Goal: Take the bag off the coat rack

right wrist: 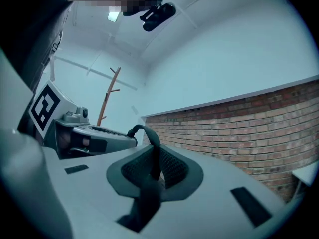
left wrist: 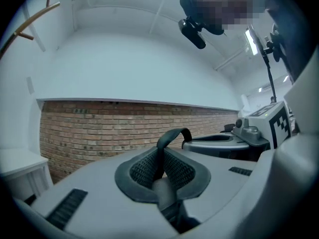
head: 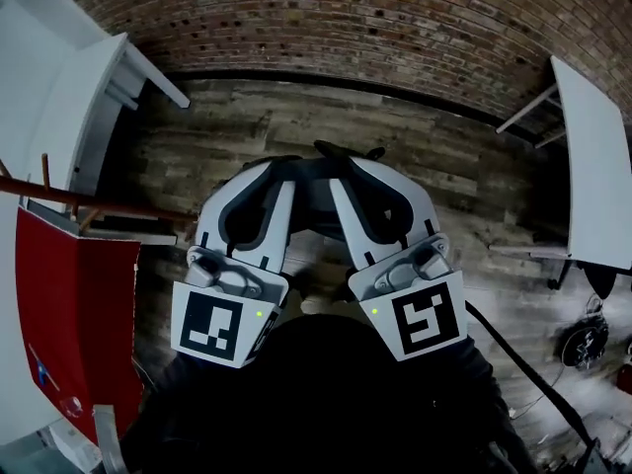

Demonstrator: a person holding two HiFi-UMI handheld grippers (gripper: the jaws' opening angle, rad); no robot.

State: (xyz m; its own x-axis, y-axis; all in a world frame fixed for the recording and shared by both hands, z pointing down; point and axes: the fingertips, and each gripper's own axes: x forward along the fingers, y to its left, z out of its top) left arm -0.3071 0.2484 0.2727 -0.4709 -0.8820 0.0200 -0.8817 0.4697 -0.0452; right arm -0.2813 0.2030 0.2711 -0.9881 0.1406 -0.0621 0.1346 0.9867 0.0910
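Close to my body in the head view, my left gripper [head: 275,166] and right gripper [head: 348,158] point forward side by side, tips almost touching. A black bag strap [head: 343,151] loops across both tips. The left gripper [left wrist: 162,171] is shut on the strap [left wrist: 172,135], which arches up from between its pads. Between the pads of the right gripper [right wrist: 152,166] the same strap [right wrist: 144,131] is pinched. Below the grippers lies a dark mass [head: 316,393]; I cannot tell whether it is the bag or clothing. The wooden coat rack [right wrist: 107,96] stands apart by the white wall, and one branch [head: 84,201] shows at left.
A red panel [head: 69,314] stands at lower left under the rack's branch. White tables flank the space at left [head: 59,87] and right [head: 592,176]. A brick wall [head: 346,18] runs ahead beyond the plank floor [head: 296,126]. Cables and a round object [head: 583,344] lie at right.
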